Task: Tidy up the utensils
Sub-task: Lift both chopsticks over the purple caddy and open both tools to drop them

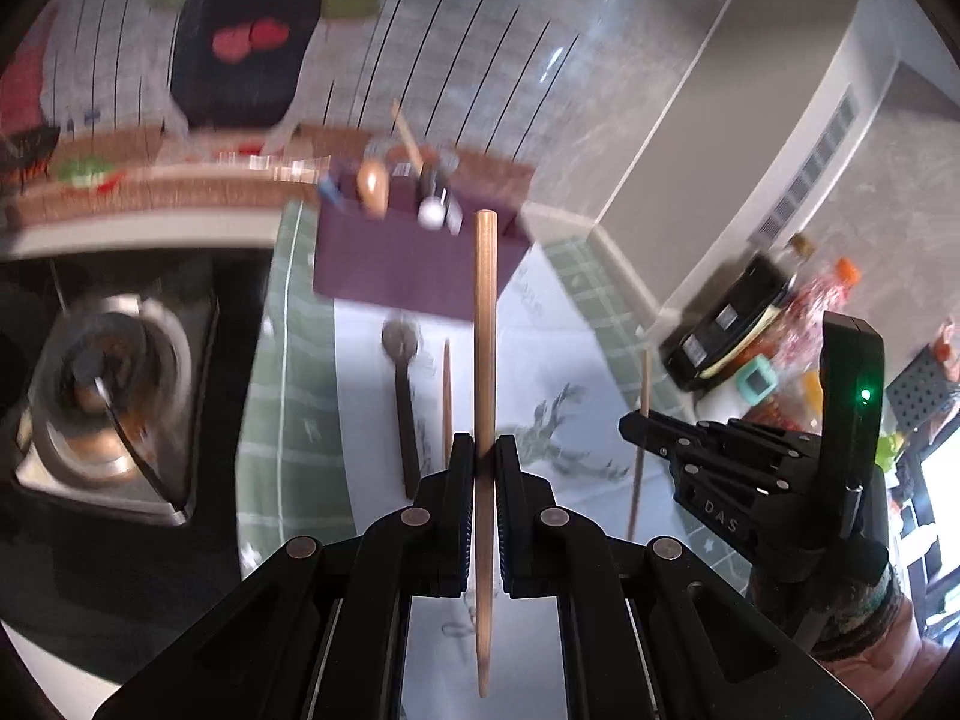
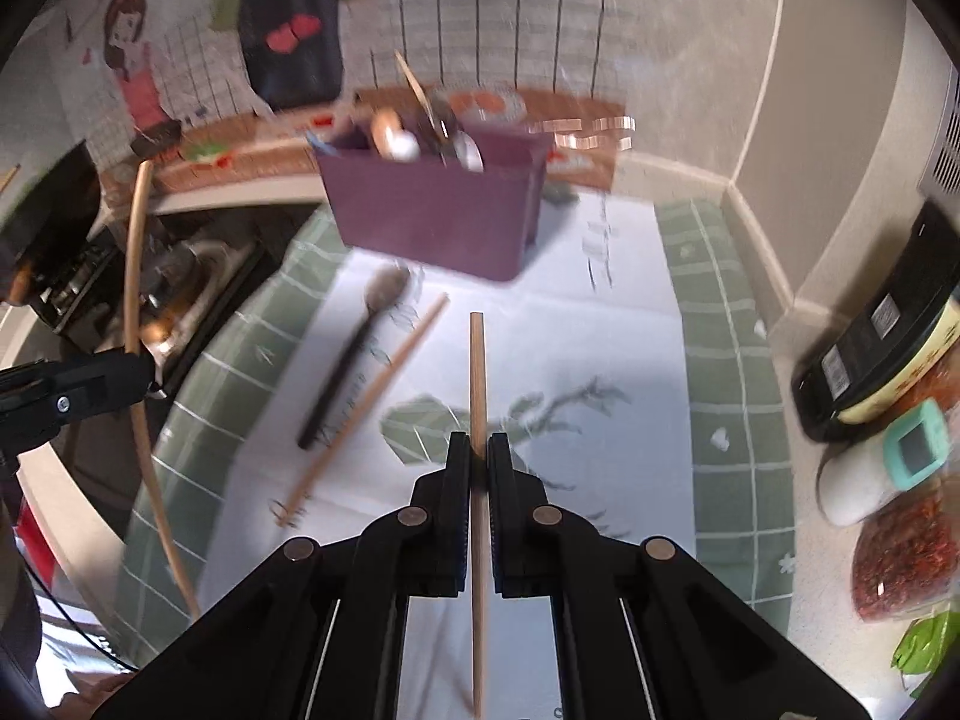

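Over the mat (image 2: pixel 708 360):
left gripper (image 1: pixel 485 462): pinching a chopstick (image 1: pixel 485 324)
right gripper (image 2: pixel 478 456): clamping another chopstick (image 2: pixel 477 372)
far side: purple bin (image 2: pixel 432 210) sitting

A grey tiled wall (image 2: pixel 510 12) with a cartoon girl sticker (image 2: pixel 135 54) rises behind the counter. A green checked cloth (image 2: pixel 714 276) covers the worktop, a stove burner (image 1: pixel 102 384) sits at its left, and a pale cabinet (image 1: pixel 774 78) stands to the right. Daylight comes through a window (image 1: pixel 936 498) at the far right.

Both wrist views look forward and down along their fingers, close above the cloth (image 1: pixel 558 372), sharing the purple bin (image 1: pixel 414 258) (image 2: pixel 432 210) and tiled back wall.
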A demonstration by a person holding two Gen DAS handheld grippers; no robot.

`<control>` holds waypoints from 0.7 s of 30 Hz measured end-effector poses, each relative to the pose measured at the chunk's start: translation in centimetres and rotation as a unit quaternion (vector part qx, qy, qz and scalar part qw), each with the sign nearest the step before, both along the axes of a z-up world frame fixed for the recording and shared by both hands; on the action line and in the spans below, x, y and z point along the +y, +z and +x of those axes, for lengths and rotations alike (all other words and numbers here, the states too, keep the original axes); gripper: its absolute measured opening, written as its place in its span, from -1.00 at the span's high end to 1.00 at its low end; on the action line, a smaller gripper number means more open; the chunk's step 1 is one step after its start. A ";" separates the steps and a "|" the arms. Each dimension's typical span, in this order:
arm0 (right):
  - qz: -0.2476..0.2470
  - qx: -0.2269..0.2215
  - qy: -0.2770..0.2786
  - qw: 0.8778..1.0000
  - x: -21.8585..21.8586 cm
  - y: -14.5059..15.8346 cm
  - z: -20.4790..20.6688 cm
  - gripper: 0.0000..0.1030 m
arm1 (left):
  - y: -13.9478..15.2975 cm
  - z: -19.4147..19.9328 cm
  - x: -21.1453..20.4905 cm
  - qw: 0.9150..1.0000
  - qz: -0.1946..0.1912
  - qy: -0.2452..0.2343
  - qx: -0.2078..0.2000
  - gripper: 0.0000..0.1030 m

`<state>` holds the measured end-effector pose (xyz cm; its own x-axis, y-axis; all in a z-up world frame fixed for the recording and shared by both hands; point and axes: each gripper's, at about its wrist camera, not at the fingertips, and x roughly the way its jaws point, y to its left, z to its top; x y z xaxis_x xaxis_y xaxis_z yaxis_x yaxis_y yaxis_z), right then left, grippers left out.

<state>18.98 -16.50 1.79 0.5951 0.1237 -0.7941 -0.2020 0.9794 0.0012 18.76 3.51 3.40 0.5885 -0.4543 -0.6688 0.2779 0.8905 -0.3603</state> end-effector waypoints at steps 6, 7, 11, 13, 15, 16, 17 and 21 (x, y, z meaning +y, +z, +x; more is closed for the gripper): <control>0.004 -0.090 0.017 0.996 1.1 8.9 0.2 0.91 | 8.4 0.6 0.2 0.995 0.009 -0.015 -0.097 0.87; 0.000 -0.112 0.020 0.994 1.4 10.9 0.4 0.91 | 10.3 0.8 0.1 0.993 0.015 -0.017 -0.120 0.86; -0.013 -0.194 0.031 0.980 2.3 18.9 1.3 0.91 | 16.7 2.0 0.0 0.980 0.030 -0.006 -0.199 0.87; -0.018 -0.224 0.029 0.974 2.6 22.3 1.9 0.90 | 19.6 2.7 0.0 0.972 0.039 0.005 -0.232 0.86; -0.022 -0.247 0.031 0.968 3.0 25.3 2.6 0.90 | 22.2 3.5 0.0 0.965 0.043 0.017 -0.260 0.87; -0.026 -0.258 0.029 0.965 3.2 26.7 3.0 0.90 | 23.3 4.0 0.0 0.961 0.046 0.023 -0.271 0.87; -0.027 -0.265 0.029 0.963 3.3 27.6 3.3 0.90 | 24.2 4.7 0.1 0.958 0.046 0.030 -0.280 0.87; -0.033 -0.292 0.022 0.956 3.7 30.7 4.8 0.90 | 25.9 6.5 0.3 0.952 0.052 0.047 -0.298 0.87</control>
<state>23.81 -12.81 32.47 0.9345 0.1195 -0.3353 -0.1898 0.9642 -0.1851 25.30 3.84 29.31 0.9125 -0.3303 -0.2414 0.3228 0.9438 -0.0711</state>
